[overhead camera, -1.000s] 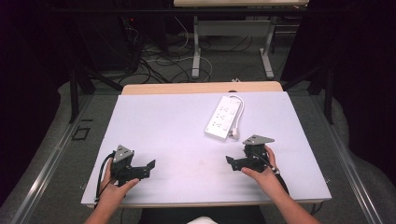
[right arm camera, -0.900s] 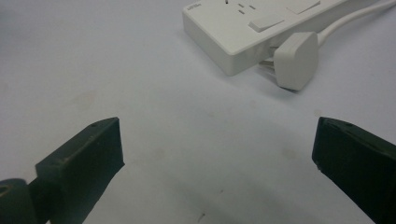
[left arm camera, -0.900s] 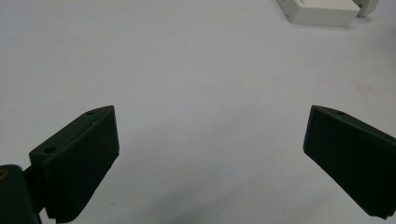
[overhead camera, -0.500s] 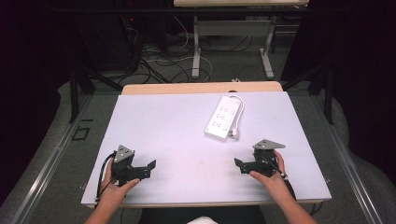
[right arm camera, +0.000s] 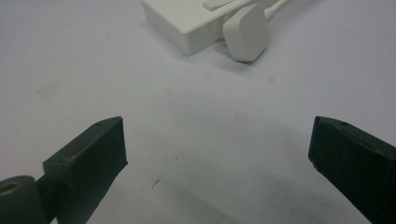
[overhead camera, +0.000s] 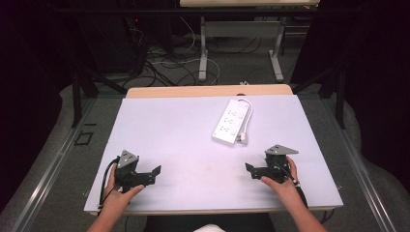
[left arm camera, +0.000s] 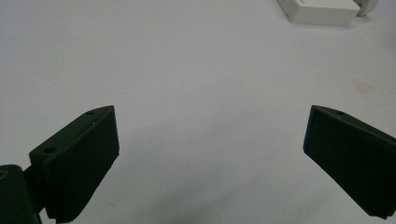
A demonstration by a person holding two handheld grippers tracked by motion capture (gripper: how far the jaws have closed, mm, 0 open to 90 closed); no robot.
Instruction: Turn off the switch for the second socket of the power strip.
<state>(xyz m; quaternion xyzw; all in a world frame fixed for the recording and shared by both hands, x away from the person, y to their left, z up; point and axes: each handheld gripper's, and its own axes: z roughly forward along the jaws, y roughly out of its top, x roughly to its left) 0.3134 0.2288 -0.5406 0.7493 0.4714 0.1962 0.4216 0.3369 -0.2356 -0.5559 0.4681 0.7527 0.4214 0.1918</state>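
Both tools, left tool point(overhead camera: 155, 170) and right tool point(overhead camera: 248, 167), were spread wide, holding nothing. At one o'clock on the desk point(overhead camera: 169, 125) lay the power strip point(overhead camera: 231, 122), probably hard and light; grab its long sides.

A white power strip point(overhead camera: 231, 122) lies flat on the desk point(overhead camera: 169, 125), right of centre toward the far side, angled diagonally. Its white cord point(overhead camera: 248, 116) loops along its right side, and the white plug point(right arm camera: 246, 31) rests against its near end.
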